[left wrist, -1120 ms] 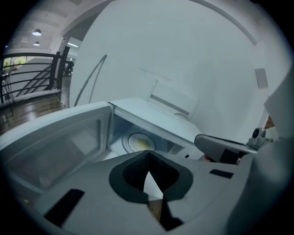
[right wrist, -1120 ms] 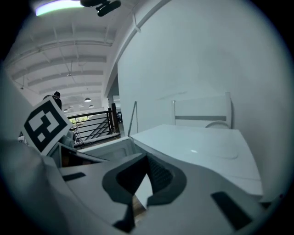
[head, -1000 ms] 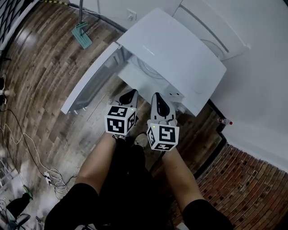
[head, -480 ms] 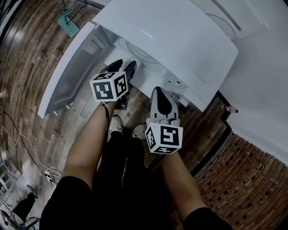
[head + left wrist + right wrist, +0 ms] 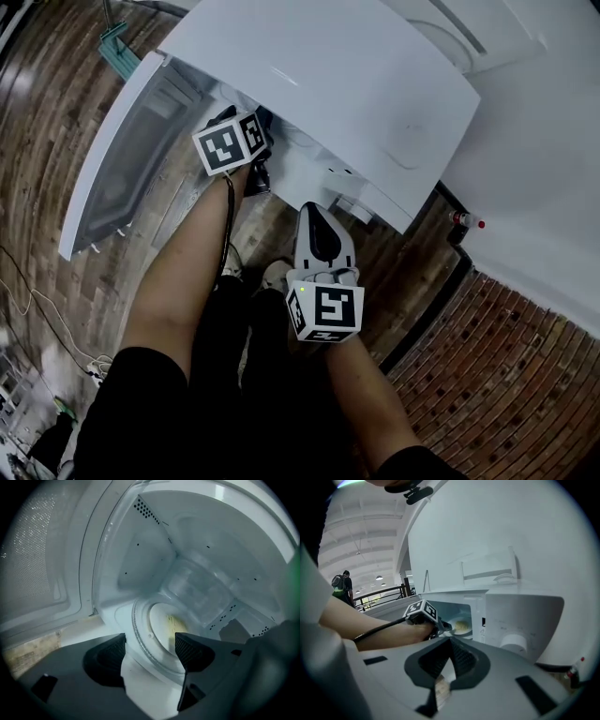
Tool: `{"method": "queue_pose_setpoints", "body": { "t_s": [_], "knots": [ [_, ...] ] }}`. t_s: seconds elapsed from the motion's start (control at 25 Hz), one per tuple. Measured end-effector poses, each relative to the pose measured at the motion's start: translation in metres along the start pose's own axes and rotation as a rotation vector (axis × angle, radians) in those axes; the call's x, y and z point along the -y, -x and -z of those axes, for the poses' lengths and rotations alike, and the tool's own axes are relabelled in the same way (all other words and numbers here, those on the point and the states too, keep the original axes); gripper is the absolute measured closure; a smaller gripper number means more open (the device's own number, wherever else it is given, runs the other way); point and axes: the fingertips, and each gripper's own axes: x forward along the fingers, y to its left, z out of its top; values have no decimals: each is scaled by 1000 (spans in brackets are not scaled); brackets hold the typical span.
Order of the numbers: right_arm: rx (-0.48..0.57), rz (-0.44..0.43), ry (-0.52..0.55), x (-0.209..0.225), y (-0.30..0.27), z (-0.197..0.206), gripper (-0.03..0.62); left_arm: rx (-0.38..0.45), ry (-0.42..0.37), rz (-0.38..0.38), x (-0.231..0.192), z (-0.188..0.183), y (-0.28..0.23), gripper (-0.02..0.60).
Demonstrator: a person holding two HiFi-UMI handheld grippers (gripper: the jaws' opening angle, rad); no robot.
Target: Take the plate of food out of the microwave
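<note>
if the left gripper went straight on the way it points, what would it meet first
Probably the plate of food, or the near edge of the turntable under it; depth is unclear. The left gripper has just been opening its jaws, and nothing is gripped between them.

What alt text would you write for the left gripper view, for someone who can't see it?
The left gripper, jaws just opened wide with nothing gripped, reaches into an open white microwave toward a plate of yellowish food on the glass turntable. The open door is at left.
</note>
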Motion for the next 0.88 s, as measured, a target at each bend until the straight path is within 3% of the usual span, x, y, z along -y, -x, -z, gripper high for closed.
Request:
{"method": "queue_pose_setpoints", "body": {
  "t_s": [0.24, 0.44, 0.52, 0.6, 0.72, 0.8, 0.88],
  "knots": [
    [-18, 33, -16, 8, 3, 5, 586, 24, -64, -111, -1, 3, -4, 262],
    [-23, 42, -27, 7, 0, 6, 586, 8, -77, -99, -3, 4, 1, 264],
    [-28, 40, -34, 4, 0, 7, 586, -22, -13, -55, -7, 11, 5, 264],
    [-34, 40, -44, 1, -2, 9, 585, -55, 120, 34, -9, 21, 9, 289],
    [-43, 39, -59, -3, -4, 12, 586, -93, 321, 208, -4, 34, 15, 397],
    [-46, 31, -61, -7, -5, 13, 586, -92, 391, 285, 0, 36, 22, 490],
    [-49, 22, -58, -11, -6, 13, 586, -81, 435, 331, 2, 34, 28, 542]
  ]
}}
